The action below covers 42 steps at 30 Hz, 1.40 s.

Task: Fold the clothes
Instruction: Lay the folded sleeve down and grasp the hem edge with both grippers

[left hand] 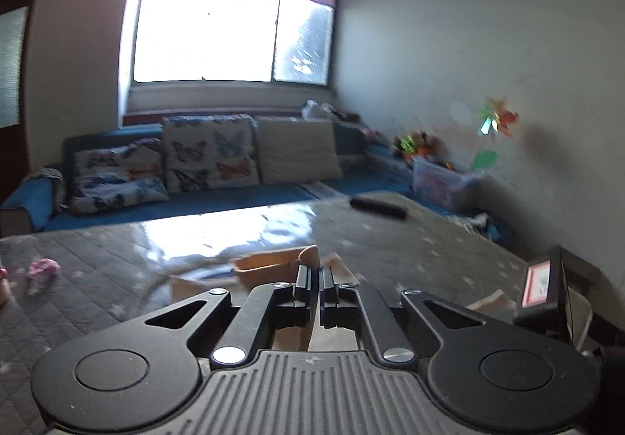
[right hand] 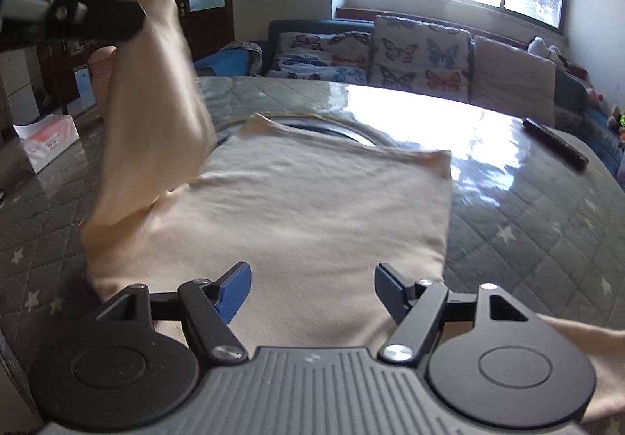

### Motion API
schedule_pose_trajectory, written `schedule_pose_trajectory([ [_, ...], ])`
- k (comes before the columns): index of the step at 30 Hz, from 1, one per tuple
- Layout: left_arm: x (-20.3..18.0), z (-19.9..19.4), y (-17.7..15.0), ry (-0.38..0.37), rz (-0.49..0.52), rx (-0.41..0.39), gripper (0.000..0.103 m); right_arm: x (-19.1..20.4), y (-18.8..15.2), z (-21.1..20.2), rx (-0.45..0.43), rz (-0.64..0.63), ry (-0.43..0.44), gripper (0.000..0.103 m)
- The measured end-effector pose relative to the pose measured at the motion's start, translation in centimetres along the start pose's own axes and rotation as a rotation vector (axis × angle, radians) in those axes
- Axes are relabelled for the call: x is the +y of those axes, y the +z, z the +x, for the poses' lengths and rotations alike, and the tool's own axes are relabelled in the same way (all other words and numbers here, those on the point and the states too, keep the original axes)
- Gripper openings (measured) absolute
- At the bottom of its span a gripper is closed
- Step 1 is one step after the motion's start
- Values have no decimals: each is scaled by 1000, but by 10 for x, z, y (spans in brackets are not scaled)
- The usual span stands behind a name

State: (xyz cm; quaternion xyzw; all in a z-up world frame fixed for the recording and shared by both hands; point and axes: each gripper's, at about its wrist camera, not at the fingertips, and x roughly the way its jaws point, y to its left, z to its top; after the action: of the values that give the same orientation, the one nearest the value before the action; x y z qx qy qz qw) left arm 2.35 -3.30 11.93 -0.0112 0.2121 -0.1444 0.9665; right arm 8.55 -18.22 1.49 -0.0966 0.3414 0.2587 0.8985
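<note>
The cream-coloured knit garment (right hand: 312, 200) lay spread flat on the grey quilted table cover with pale stars (right hand: 547, 224), its far right corner squared off near the glossy, window-lit part of the cover. Its left portion was lifted off the table: the left black two-finger gripper (right hand: 133, 18), seen from the right wrist camera at upper left, had its jaws pinched together on a fold of that fabric, which hung down in a slanting sheet to the rest of the garment. In the left wrist view the same gripper (left hand: 315, 271) showed its fingers nearly touching, with a tan edge of cloth caught between them.

The right black gripper with blue finger pads (right hand: 312, 284) stood wide apart and held nothing, just above the garment's near edge.

A clear plastic storage box (left hand: 441, 177) sat by the right wall on the blue sofa; its contents were too blurred to name. A white-and-red tissue box (right hand: 47, 140) rested at the table's left side, its printing unreadable. A black remote control (right hand: 554, 140) lay near the far right edge of the table.
</note>
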Motion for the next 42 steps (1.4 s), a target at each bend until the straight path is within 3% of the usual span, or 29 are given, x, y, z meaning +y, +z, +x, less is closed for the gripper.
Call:
schedule_pose_trajectory([
  [5,-9,21,-21,-31,49,106,10,-10,-14,-2,35,5,-10,72],
  [9,11,23,-37,38,53,150,21,-13,-20,-6,52,-4,1,72],
  [14,60,29,-59,157,24,236,21,-17,-20,-24,59,-15,32,72],
  [20,83,39,-77,187,37,295,21,-26,-11,-39,45,48,90,71],
  [33,94,69,-84,197,46,333,24,-30,0,0,79,132,70,27],
  [39,95,68,-84,196,41,306,4,-29,-1,8,105,123,44,13],
  [42,95,65,-83,201,41,283,2,-31,-2,8,105,130,27,4],
])
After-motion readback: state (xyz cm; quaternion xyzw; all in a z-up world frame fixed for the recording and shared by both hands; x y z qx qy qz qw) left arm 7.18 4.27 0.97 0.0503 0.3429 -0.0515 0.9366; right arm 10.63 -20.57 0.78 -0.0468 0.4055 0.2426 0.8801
